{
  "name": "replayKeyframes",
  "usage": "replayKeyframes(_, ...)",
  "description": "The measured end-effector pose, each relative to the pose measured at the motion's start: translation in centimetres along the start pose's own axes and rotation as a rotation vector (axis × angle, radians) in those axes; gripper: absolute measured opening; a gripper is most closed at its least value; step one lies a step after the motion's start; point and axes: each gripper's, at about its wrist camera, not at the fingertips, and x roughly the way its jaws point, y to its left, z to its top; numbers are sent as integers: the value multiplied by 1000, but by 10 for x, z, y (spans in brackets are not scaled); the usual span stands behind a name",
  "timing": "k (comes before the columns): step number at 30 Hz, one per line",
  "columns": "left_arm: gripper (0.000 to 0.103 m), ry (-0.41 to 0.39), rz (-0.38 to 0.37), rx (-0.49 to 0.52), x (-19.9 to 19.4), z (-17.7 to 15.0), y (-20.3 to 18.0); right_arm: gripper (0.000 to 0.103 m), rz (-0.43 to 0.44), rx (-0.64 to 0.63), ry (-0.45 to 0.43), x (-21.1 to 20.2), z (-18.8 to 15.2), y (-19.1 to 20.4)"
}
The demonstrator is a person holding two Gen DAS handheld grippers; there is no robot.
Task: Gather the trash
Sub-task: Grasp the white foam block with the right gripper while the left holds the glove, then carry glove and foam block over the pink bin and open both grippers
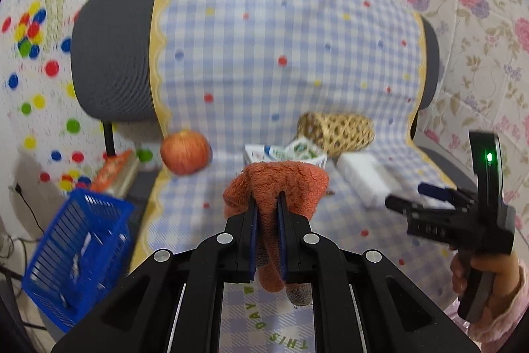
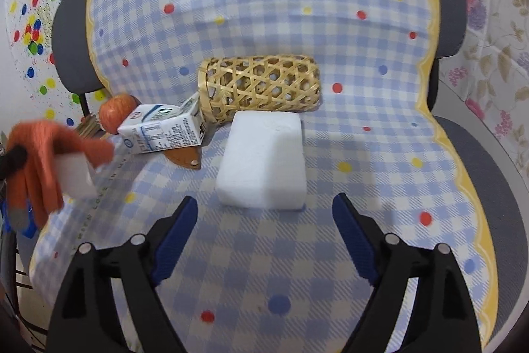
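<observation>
Left wrist view: I'm over a grey office chair (image 1: pixel 112 55) draped in blue-checked cloth (image 1: pixel 281 38), dotted and floral wallpaper behind. My left gripper (image 1: pixel 267 204) is clamped on a fuzzy orange glove (image 1: pixel 281 184), lifted off the seat, blue slatted basket (image 1: pixel 79 253) lower left. My right gripper (image 2: pixel 264 210) is spread wide before a white foam block (image 2: pixel 264 161), near a woven bamboo tube (image 2: pixel 261 86) and milk carton (image 2: pixel 165 128).

Right gripper (image 2: pixel 264 210), black with blue pads, jaws spread wide at lower frame. White rectangular foam block (image 2: pixel 264 161) at centre on the blue-checked cloth (image 2: pixel 363 128). Woven bamboo cylinder (image 2: pixel 259 86) lies behind it. White milk carton (image 2: pixel 162 133) and red apple (image 2: pixel 115 111) centre-left. Orange knitted glove (image 2: pixel 43 154) at left edge.
</observation>
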Motion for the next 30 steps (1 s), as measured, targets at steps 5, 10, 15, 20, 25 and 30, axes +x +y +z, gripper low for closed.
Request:
replayKeyframes(5,11,25,-13,-12,11,-6,1,82,-12,6,34,26,10,2)
replayKeyframes(10,11,39,-11,-7,15,-8,-1,67,-25,16,67,39,13,2)
replayKeyframes(15,11,26,-24,0,2,-7,-3,59,-31,-11,1,-1,6,11)
replayKeyframes(20,11,-31,-68,19,-32,-2,-18,59,-4,-22,-63,-68,-3,18)
replayKeyframes(25,11,-84,-140,49,-70,-1,-43,60,-3,-17,-139,-134,-24,17)
replayKeyframes(30,11,-114,-230,100,-101,-12,-77,61,-29,-3,-182,-178,-50,9)
